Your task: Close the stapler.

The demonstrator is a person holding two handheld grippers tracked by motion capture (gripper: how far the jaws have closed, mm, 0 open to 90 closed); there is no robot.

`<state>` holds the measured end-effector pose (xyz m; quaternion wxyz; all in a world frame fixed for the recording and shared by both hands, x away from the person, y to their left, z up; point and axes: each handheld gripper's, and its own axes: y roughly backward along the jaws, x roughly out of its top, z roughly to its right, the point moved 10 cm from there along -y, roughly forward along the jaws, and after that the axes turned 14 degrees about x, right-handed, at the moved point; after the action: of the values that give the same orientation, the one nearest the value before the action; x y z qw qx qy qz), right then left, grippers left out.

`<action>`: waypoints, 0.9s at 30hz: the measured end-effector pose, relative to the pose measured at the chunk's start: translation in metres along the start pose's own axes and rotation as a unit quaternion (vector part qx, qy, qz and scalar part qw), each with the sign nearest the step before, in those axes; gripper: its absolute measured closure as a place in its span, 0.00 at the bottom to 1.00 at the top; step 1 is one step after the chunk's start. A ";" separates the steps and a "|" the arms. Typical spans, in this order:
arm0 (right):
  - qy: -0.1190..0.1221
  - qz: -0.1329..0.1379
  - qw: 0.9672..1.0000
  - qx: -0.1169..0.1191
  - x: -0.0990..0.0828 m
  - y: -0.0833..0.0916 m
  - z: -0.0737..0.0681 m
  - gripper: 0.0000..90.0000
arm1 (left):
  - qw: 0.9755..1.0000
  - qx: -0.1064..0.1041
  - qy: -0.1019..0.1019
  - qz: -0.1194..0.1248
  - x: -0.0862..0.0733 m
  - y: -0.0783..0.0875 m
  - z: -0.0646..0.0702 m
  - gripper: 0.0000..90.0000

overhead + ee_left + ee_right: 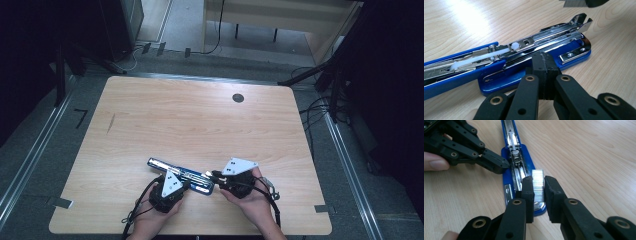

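A blue stapler (181,175) lies swung open flat near the table's front edge, its metal magazine (544,37) facing up with a white plastic pusher (486,55) in it. My left gripper (543,62) is shut, its tips resting on the stapler's blue base (506,77) beside the magazine; it also appears in the high view (184,184) and the right gripper view (501,167). My right gripper (538,187) is shut on a silver strip of staples (538,181) just above the stapler's (517,162) front end. In the high view the right gripper (212,175) points left at the stapler.
The wooden table (200,120) has a dark round hole (238,98) at the back right. A person's hands (250,202) hold both grippers at the front edge. Cables and metal rails lie on the floor around the table.
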<state>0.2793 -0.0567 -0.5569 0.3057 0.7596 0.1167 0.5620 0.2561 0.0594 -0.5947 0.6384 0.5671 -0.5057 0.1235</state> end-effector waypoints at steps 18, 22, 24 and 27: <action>0.031 -0.020 0.999 0.027 0.011 -0.021 -0.010 0.89 | 1.000 0.000 0.001 0.001 0.000 0.000 0.000 1.00; 0.029 -0.022 0.999 0.031 0.013 -0.025 -0.011 0.89 | 1.000 0.000 0.000 0.001 0.000 0.000 0.000 1.00; 0.027 -0.020 0.999 0.032 0.013 -0.026 -0.010 0.89 | 1.000 0.000 0.000 0.000 0.000 0.000 0.000 1.00; 0.026 -0.023 0.999 0.032 0.012 -0.027 -0.010 0.89 | 1.000 0.000 0.002 0.002 0.000 0.000 0.000 1.00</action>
<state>0.2791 -0.0259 -0.5619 0.2909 0.7510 0.1602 0.5707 0.2562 0.0588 -0.5946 0.6392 0.5657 -0.5056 0.1256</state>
